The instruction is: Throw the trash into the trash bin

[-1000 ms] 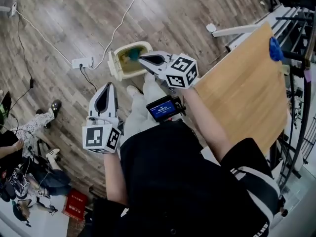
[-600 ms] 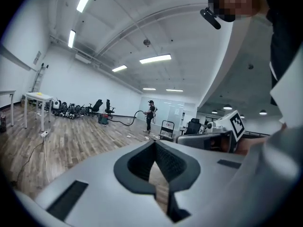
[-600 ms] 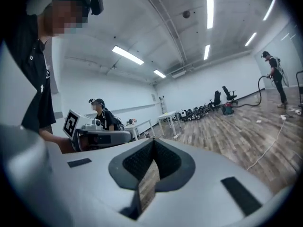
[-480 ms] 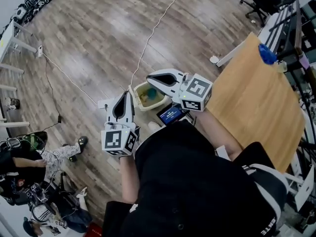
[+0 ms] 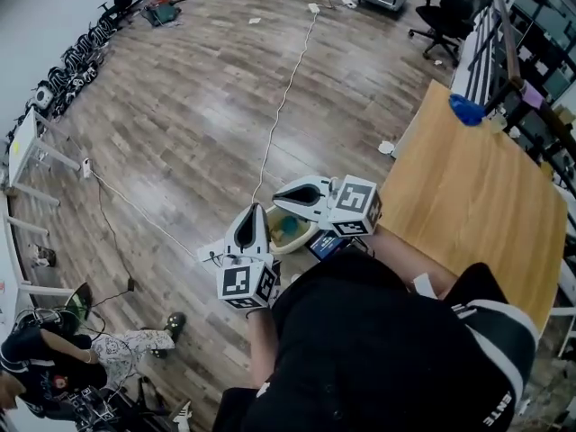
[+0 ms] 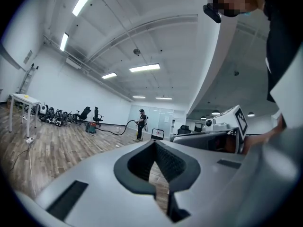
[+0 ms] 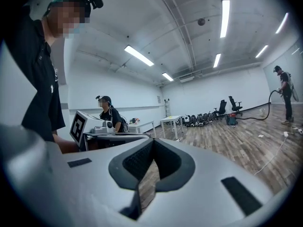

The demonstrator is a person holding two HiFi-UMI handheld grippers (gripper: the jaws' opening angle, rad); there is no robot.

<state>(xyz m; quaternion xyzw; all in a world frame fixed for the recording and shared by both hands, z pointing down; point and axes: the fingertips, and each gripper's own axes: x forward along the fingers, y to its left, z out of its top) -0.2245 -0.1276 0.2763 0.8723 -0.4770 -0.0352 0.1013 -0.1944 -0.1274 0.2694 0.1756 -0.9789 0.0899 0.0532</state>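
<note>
The person is wearing a black short-sleeved top with white stripes running down the right sleeve. The left tool and right tool are showing pale grey shells, dark pads and black-and-white marker cubes.

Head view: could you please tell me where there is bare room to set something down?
The wooden table is bare up to the blue thing at its far corner. The floor is open left of the white cable. It is crowded around the trash bin.
</note>
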